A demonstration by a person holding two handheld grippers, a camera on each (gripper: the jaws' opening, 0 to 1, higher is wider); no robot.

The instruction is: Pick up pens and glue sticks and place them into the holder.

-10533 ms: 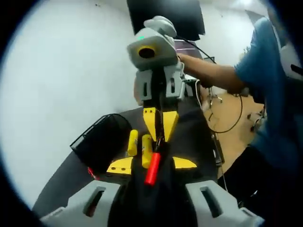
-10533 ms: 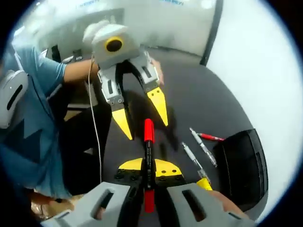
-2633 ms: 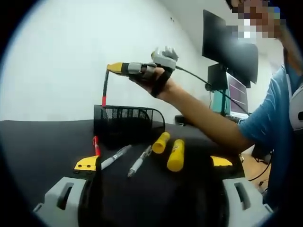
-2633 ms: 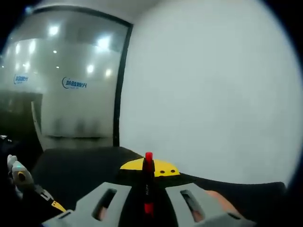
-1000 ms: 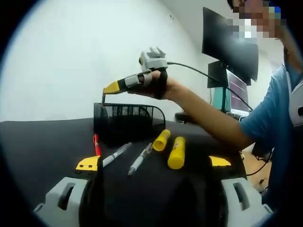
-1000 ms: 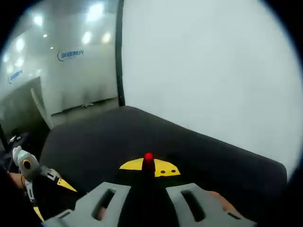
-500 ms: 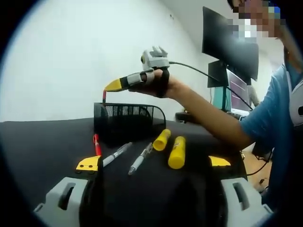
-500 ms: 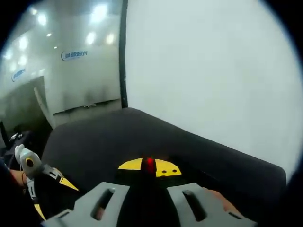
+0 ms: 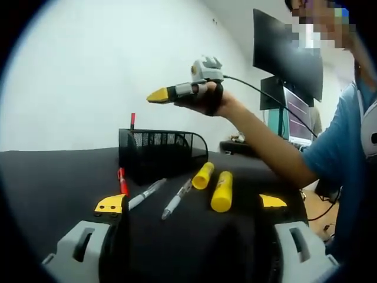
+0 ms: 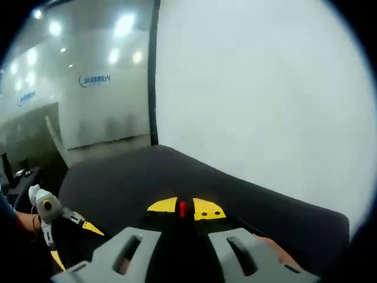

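Over on the left gripper view, the right hand-held gripper (image 9: pixel 156 95) hangs in the air above the black mesh holder (image 9: pixel 163 152), yellow tips together, and whether anything sits between them can't be told from here. A red marker (image 9: pixel 132 121) stands upright in the holder, its tip poking above the rim. On the black bench (image 9: pixel 53 188), a red pen (image 9: pixel 122 181) lies just left of two silver pens (image 9: pixel 146 194), and two yellow glue sticks (image 9: pixel 221 191) rest beside them, all in front of the holder. The left hand-held gripper (image 9: pixel 191 203) is spread wide and empty, low over the bench. In the right gripper view, a red marker end (image 10: pixel 183 209) shows between the closed yellow tips.
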